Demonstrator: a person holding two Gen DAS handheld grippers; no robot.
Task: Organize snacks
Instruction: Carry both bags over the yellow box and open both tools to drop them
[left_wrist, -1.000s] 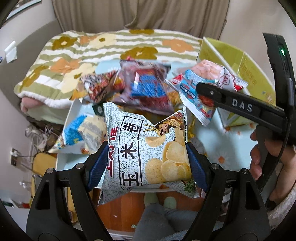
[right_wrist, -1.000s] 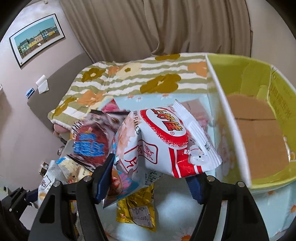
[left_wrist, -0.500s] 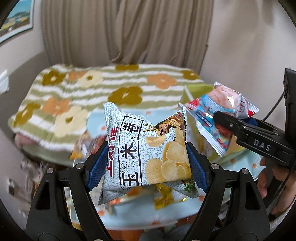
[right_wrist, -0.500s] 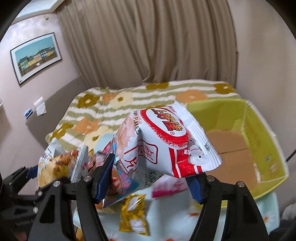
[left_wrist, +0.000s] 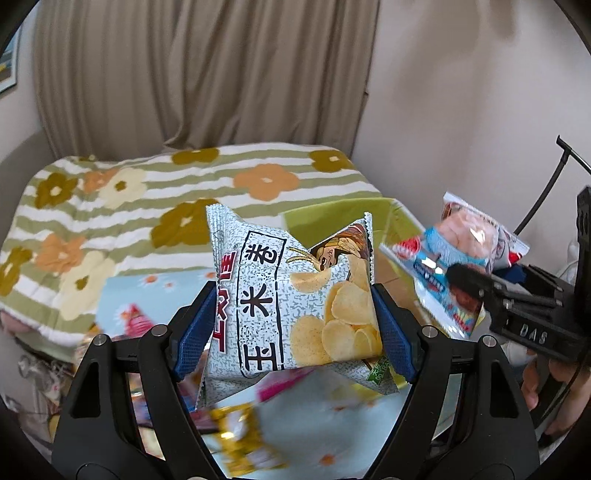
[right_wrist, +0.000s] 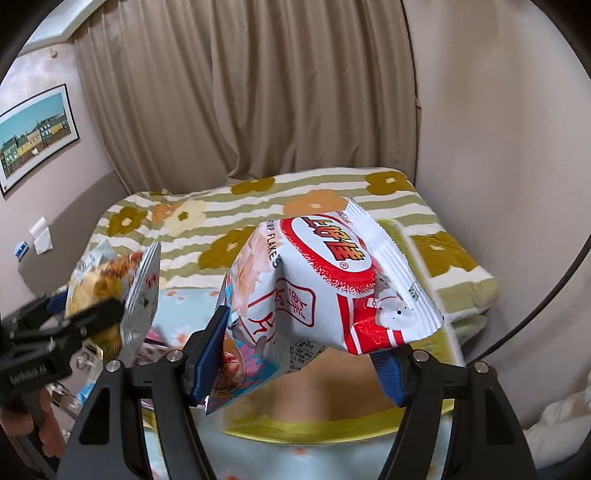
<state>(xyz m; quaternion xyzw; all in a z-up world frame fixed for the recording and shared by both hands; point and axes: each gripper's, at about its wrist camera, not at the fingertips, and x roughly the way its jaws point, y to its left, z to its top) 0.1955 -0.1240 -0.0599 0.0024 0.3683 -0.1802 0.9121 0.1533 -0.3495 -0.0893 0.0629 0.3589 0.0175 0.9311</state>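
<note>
Left gripper (left_wrist: 293, 317): jaws clenched on grey-speckled foil potato-chip bag (left_wrist: 291, 295), held above the flower-print blue tablecloth (left_wrist: 155, 288).
Right gripper (right_wrist: 301, 345): jaws grasping white-and-red shrimp-flakes packet (right_wrist: 332, 280), held over the near edge of the yellow-green cardboard box (right_wrist: 332, 428).

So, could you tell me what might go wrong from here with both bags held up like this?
1. The left gripper pinches the puffy potato chip bag across its middle; it could crush the chips or pop.
2. The shrimp flakes bag bulges above the right gripper, so it might slip before reaching the green box below.
</note>
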